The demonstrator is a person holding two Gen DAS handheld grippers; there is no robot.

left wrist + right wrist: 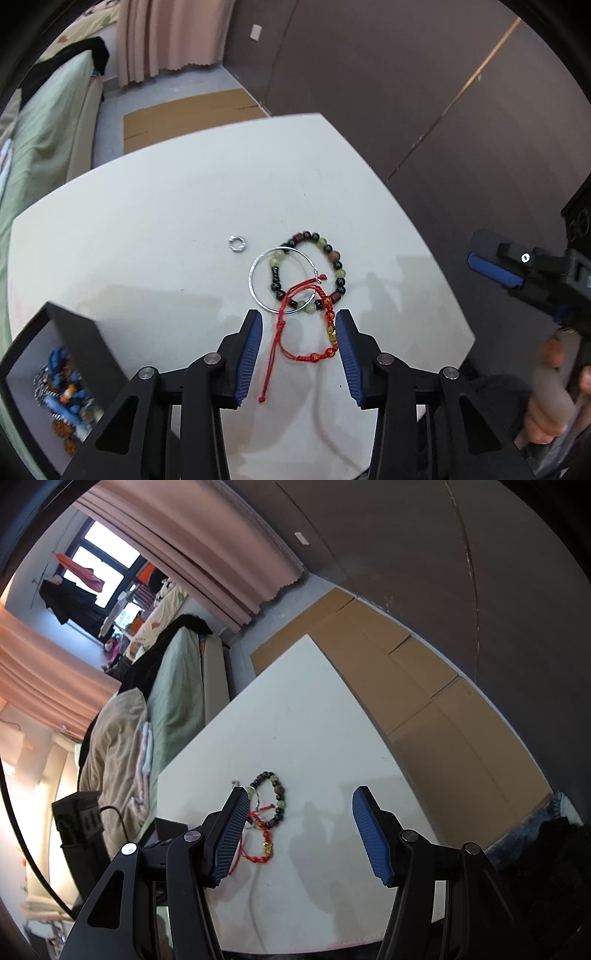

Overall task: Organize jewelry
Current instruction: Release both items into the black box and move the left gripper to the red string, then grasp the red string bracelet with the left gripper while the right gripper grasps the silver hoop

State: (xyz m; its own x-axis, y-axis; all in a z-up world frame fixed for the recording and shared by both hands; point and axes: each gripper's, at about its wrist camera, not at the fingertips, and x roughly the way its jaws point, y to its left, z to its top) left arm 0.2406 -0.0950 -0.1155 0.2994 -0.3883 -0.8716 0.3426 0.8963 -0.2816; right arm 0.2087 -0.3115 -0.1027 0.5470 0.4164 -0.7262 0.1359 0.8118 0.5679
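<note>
Left tongs (299, 332) straddle red cord bracelet (314, 343), its tails trailing camera-ward.

On the white table (166, 229) I see a small silver ring (236, 243) left of the overlapping silver hoop (258, 275), multicoloured beaded bracelet (338, 267) and red cord bracelet (284, 332); a black open box (79, 332) sits nearer, left.

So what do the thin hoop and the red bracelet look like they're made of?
Thin hoop: probably polished silver-toned metal; it glints and keeps a rigid circle. Red bracelet: knotted cord, matte, with glossy red beads and a gold-coloured charm, material unclear.
</note>
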